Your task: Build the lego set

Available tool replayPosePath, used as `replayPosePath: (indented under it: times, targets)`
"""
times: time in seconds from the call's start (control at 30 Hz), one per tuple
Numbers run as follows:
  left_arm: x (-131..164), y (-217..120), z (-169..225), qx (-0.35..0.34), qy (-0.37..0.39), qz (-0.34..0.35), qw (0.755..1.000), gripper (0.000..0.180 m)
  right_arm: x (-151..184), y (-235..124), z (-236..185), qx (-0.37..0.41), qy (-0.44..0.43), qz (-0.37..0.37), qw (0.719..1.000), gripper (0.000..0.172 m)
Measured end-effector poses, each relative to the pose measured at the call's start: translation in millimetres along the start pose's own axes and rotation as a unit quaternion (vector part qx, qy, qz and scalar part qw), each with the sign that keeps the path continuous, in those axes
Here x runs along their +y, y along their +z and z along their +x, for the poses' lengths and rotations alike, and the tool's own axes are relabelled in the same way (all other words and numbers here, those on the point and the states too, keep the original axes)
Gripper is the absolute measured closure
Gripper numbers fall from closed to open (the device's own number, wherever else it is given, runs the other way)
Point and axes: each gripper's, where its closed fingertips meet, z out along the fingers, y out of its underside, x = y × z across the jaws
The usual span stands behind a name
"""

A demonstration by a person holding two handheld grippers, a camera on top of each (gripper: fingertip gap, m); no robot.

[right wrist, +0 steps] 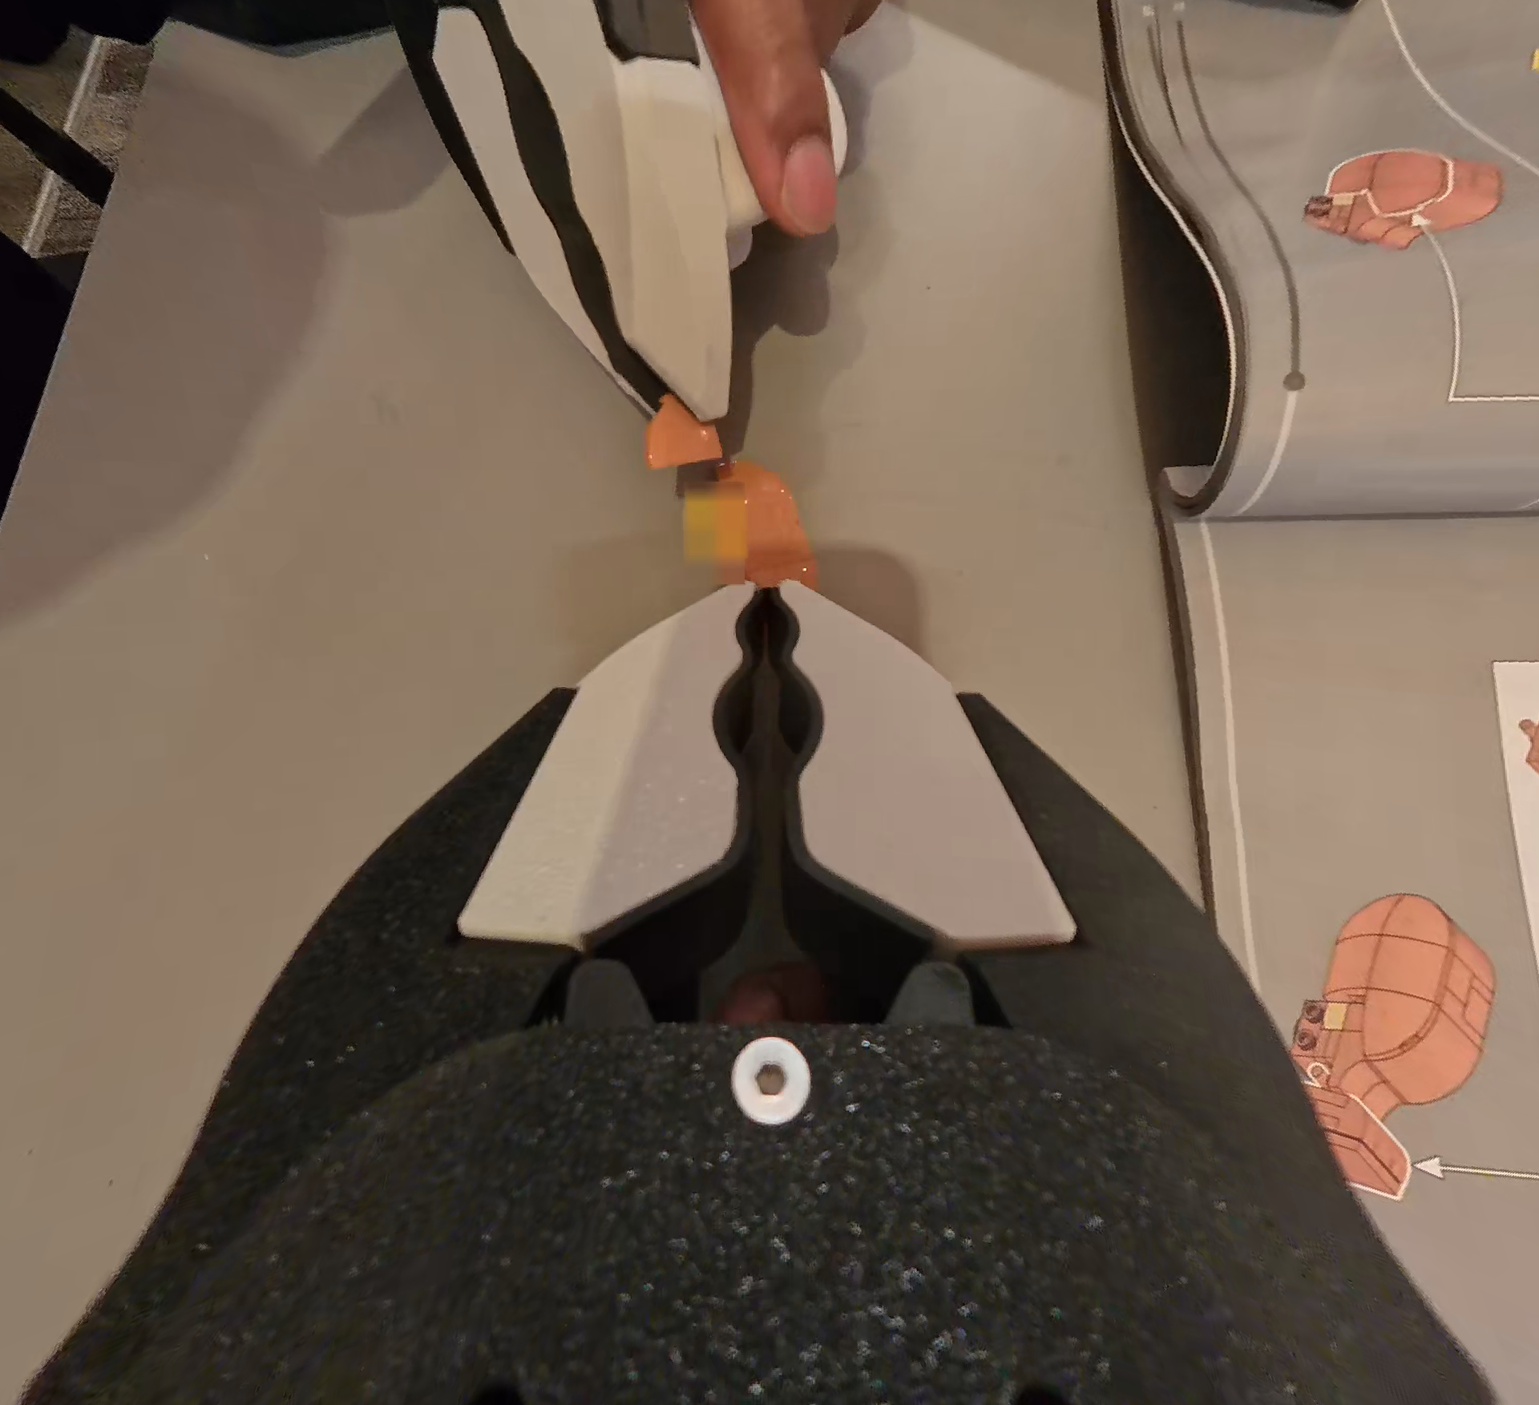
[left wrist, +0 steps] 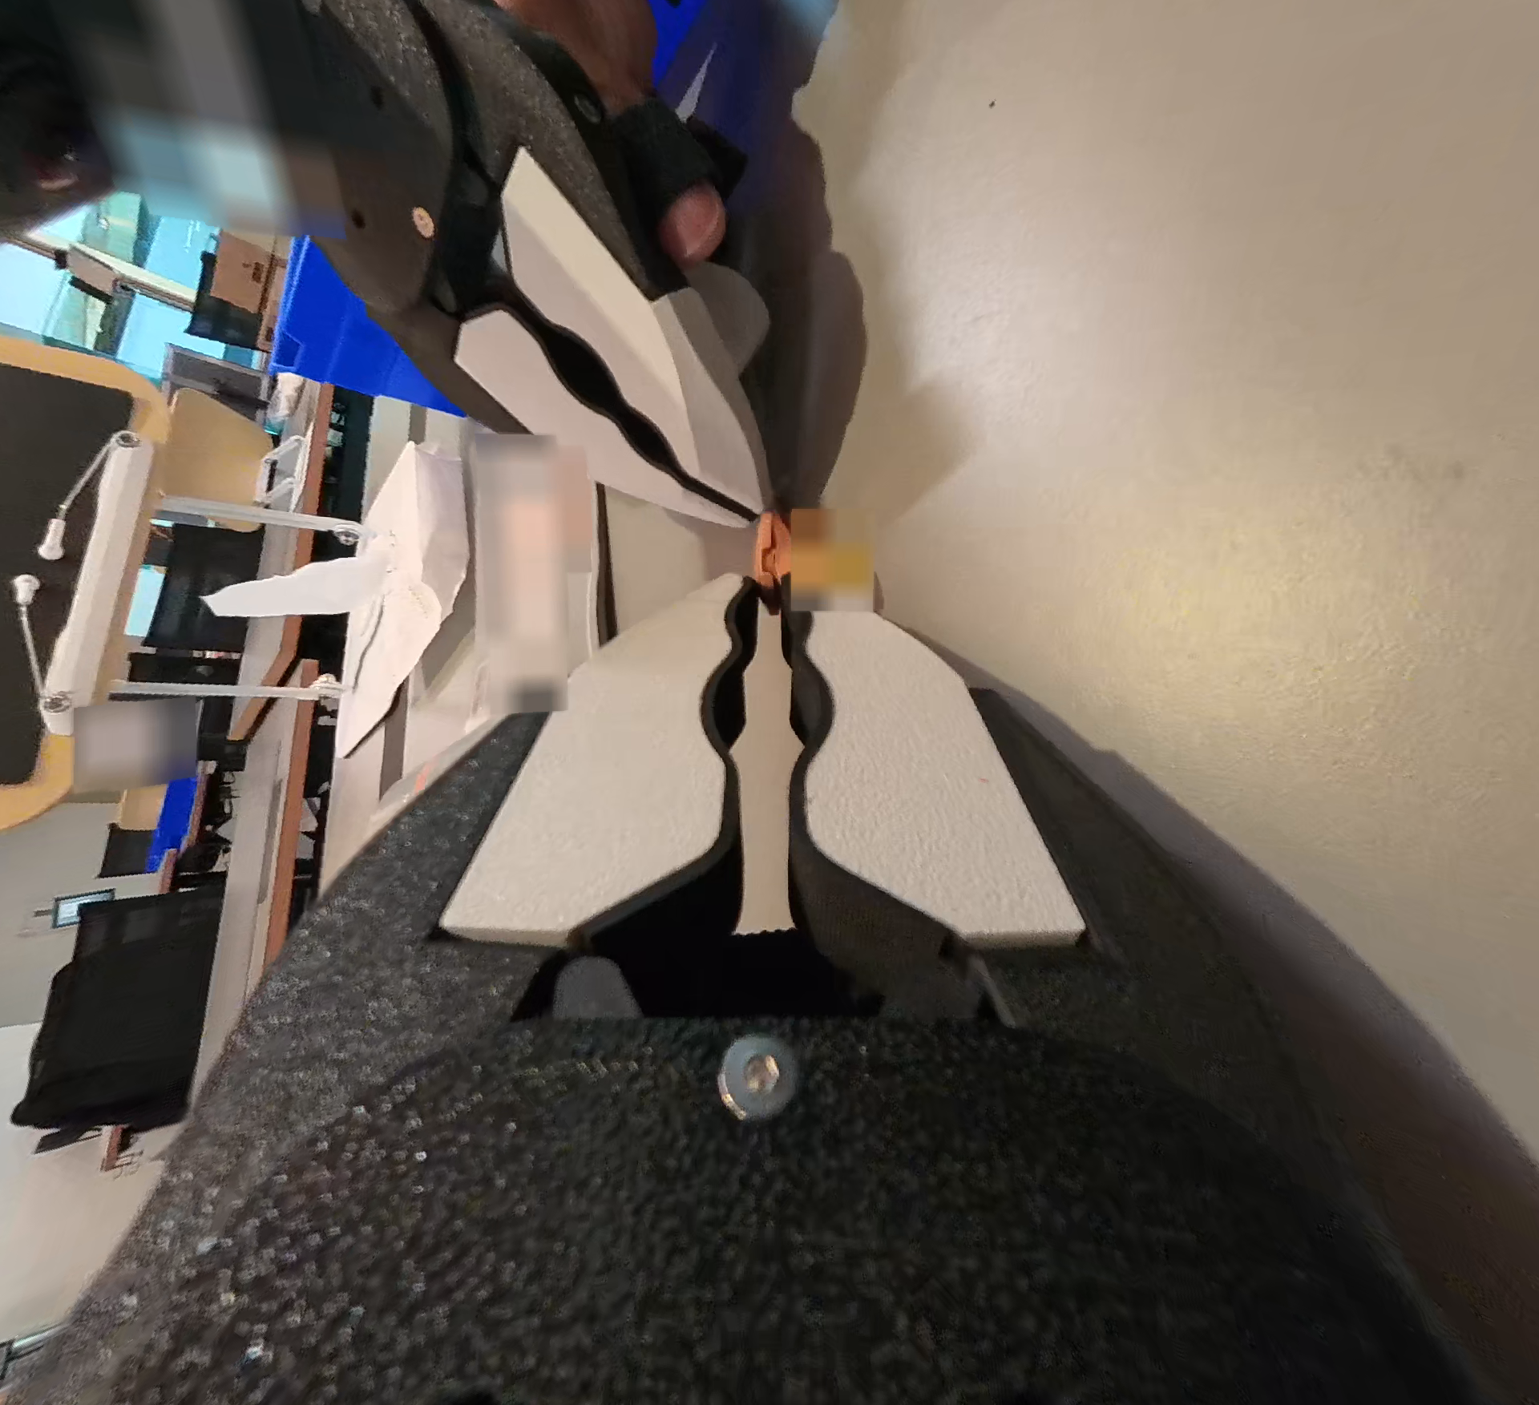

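No readable text; instruction sheet [right wrist: 1366, 699] shows only orange diagrams, arrows; labels blurred.

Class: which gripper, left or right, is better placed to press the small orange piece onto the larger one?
Left, probably: the left gripper pinches the small orange piece, right beside the larger orange piece. The right gripper is shut, tips at that piece's near edge.

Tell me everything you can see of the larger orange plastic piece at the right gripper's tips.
The larger orange plastic piece is glossy, with a rounded top and a flat stepped base; a mosaic patch hides its left side. It sits above the grey table, its base at the closed tips of the right gripper. A smaller orange wedge, pinched by the left gripper, is just above it; contact between them is unclear.
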Motion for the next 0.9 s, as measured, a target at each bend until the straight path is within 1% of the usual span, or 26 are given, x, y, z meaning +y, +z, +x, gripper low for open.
replayPosePath:
  times: [0.1,0.2,0.3,0.4,0.53,0.63,0.9]
  targets:
    - [1.8,-0.1,0.5,0.001,0.002,-0.004,1.0,0.175,-0.3,-0.5,1.6,0.007,-0.008,0.002,1.0,0.172]
    - [5.5,0.5,0.5,0.001,0.003,-0.014,1.0,0.175,-1.8,-1.0,3.1,0.029,-0.056,0.005,0.998,0.171]
    - [8.0,0.5,-1.5,-0.004,0.005,-0.023,1.0,0.175,-1.7,0.1,2.3,0.04,-0.099,-0.006,0.994,0.162]
    - [9.5,0.0,-2.5,-0.006,0.009,-0.03,0.999,0.175,1.1,3.8,-2.9,0.029,-0.127,-0.02,0.991,0.153]
    - [8.7,-0.9,-3.9,-0.008,0.011,-0.032,0.999,0.175,-0.9,9.6,-3.2,0.023,-0.141,-0.033,0.989,0.145]
    - [7.4,-2.0,-5.0,-0.01,0.013,-0.031,0.999,0.175,-3.8,12.2,-0.3,0.022,-0.142,-0.041,0.989,0.143]
    - [7.1,-5.8,-6.9,-0.01,0.019,-0.037,0.999,0.175,-6.1,11.5,-0.4,0.016,-0.181,-0.068,0.981,0.136]
